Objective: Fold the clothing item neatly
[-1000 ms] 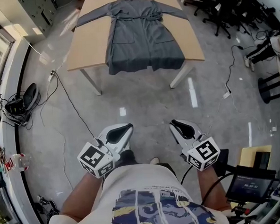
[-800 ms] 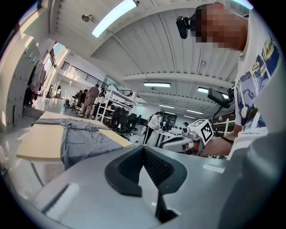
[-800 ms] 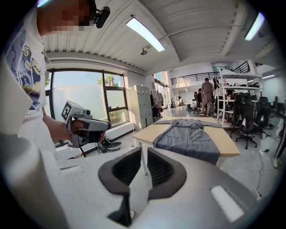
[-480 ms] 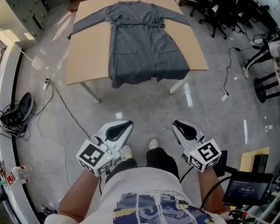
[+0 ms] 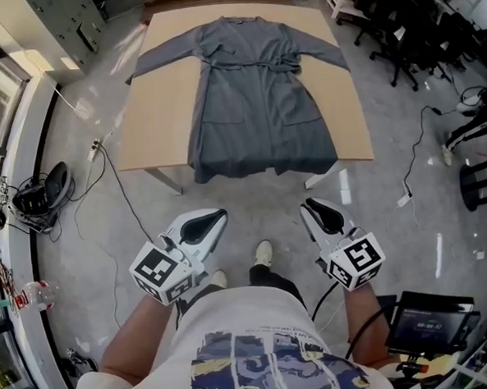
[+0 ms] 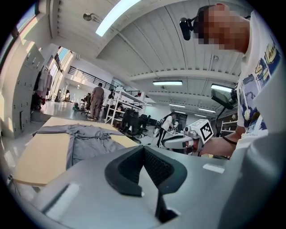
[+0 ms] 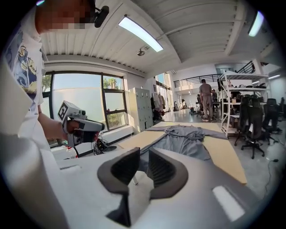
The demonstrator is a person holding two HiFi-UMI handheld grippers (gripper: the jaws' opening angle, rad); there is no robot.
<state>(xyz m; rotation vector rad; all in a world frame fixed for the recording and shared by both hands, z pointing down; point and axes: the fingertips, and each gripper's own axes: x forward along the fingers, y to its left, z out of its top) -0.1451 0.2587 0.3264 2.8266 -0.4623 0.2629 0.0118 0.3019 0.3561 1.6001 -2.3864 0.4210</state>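
Closer than a second ago, the table (image 5: 160,104) now fills more of the head view, and one shoe (image 5: 263,252) is stepped forward on the floor. On the table the grey robe (image 5: 259,106) lies spread flat, sleeves out to both sides, belt across the waist, hem hanging over the near edge. Both forearms are bent at the person's waist, and the grippers are side by side, aimed at the table and tipped slightly down, well short of it. The left gripper (image 5: 211,222) has its jaws pressed together, empty. The right gripper (image 5: 313,209) shows a narrow gap — its jaws have just been opening — with nothing between them.
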